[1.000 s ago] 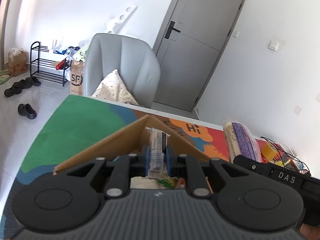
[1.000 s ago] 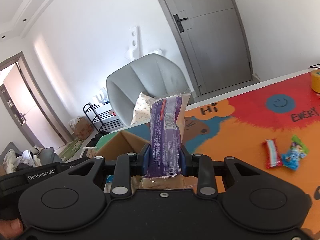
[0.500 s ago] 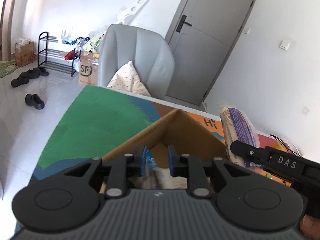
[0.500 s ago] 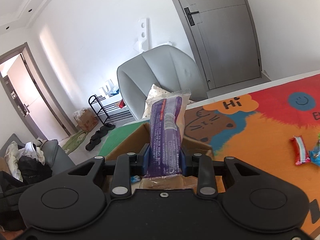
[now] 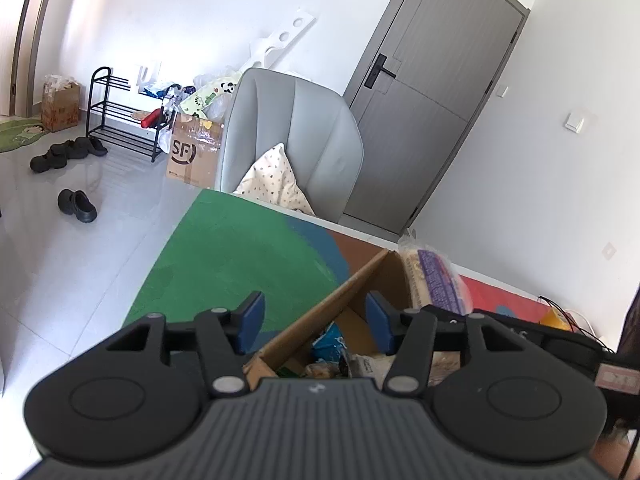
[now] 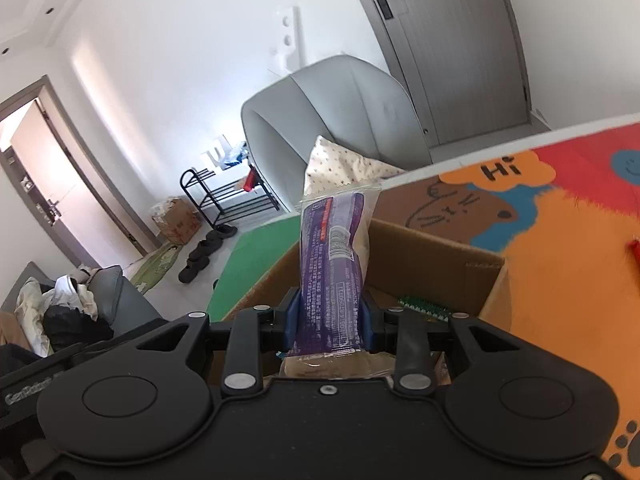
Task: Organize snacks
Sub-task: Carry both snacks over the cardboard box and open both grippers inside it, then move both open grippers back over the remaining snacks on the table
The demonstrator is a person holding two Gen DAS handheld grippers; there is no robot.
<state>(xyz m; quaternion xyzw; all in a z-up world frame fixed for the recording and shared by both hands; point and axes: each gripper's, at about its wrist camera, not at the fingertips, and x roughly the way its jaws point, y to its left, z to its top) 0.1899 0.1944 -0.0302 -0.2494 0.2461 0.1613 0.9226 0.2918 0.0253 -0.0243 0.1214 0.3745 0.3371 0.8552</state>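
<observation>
Right wrist view: the right gripper [image 6: 329, 320] pinches a purple snack pack [image 6: 334, 272] between its blue pads, the pack standing upright over the open cardboard box [image 6: 436, 268]. Over at the left gripper [image 5: 316, 322], the jaws are spread wide and hold nothing, straddling the box's near wall, with loose snacks [image 5: 332, 346] lying inside below.

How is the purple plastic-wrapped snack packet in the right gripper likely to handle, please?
The purple plastic-wrapped snack packet stands upright above the right gripper unsupported, so it is probably fairly stiff and light. Its glossy film may be slippery. The pale contents look like biscuits, possibly crushable.
</observation>
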